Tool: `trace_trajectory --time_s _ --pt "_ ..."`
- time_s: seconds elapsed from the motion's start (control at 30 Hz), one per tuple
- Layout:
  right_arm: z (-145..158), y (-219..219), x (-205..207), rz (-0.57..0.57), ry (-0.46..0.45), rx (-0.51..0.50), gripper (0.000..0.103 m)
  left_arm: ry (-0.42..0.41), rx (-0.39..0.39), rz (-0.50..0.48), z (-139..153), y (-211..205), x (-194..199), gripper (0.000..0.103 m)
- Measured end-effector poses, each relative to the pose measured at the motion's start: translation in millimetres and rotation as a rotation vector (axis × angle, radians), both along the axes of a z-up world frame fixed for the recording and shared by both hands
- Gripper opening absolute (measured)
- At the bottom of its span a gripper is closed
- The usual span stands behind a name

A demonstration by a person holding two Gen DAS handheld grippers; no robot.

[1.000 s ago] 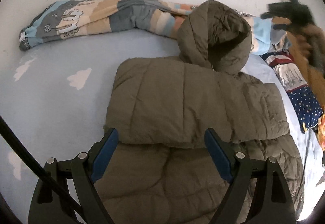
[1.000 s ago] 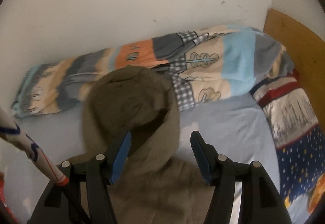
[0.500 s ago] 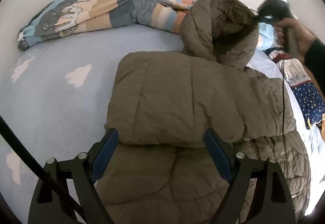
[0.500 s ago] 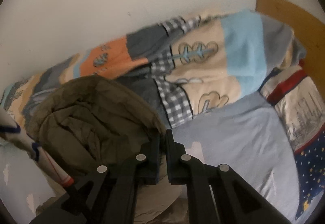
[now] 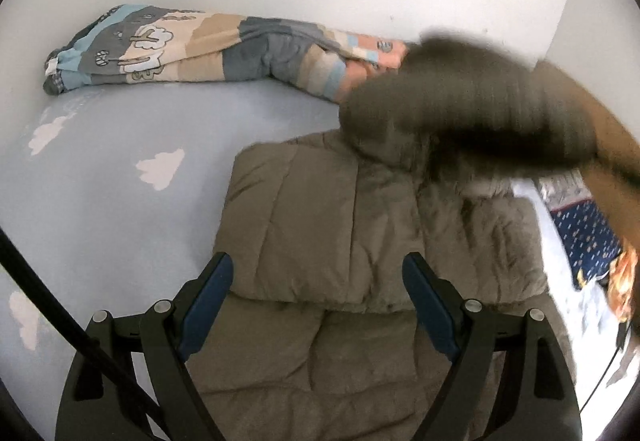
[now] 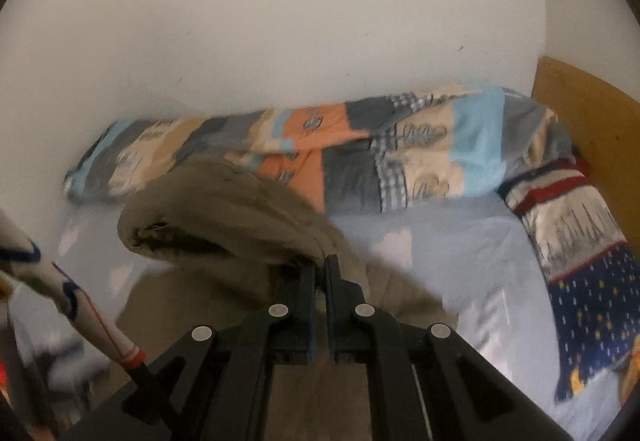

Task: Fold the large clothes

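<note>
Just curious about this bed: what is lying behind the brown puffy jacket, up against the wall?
Behind the jacket a rolled patchwork blanket lies along the white wall, on the blue cloud sheet. The lifted hood covers part of the blanket, so that stretch cannot be seen.

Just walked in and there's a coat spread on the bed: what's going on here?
A person with a gripper in each hand is folding an olive puffer jacket on the bed. The right gripper is shut on the rim of the hood and holds it up off the bed. The left gripper hangs open above the folded body, gripping nothing. A rolled patterned blanket lies along the wall.
</note>
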State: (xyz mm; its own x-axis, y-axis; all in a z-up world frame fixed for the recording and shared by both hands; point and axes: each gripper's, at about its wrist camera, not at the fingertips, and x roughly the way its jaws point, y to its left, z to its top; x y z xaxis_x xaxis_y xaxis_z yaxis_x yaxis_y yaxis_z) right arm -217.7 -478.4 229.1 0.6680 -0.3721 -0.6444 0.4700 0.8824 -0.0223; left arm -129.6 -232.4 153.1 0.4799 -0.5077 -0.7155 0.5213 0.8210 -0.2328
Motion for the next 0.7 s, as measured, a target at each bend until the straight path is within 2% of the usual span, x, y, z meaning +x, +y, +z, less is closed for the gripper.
trace_trajectory --time_s 0.1,0.13,0.27,0.37,0.43,0.53,0.57,0.63,0.7 --pt "-42 25 -36 0.001 0.065 -0.013 0.004 -0.01 -0.046 0.034 10 7 4 0.086" --pt "-66 24 -44 -0.013 0.106 0.01 0.004 -0.015 -0.061 0.046 11 7 5 0.086" --pt "-132 18 -50 -0.057 0.208 0.055 0.004 -0.017 -0.057 0.033 12 -8 5 0.086" --pt "-147 17 -51 -0.065 0.199 0.076 0.004 -0.061 -0.023 -0.003 17 -33 0 0.086" --pt "-149 16 -50 -0.061 0.197 0.082 0.004 -0.063 -0.008 -0.029 17 -51 1 0.086" --pt "-154 13 -56 -0.056 0.199 0.104 0.004 -0.004 0.074 -0.081 -7 -96 7 0.086" --pt "-156 12 -56 -0.059 0.2 0.11 0.004 0.03 0.162 -0.093 -25 -116 9 0.086" --pt "-159 9 -59 -0.064 0.192 0.132 0.004 0.061 0.284 -0.073 -57 -132 10 0.086" --pt "-158 6 -58 -0.062 0.195 0.137 0.005 0.064 0.306 -0.065 -76 -133 9 0.086"
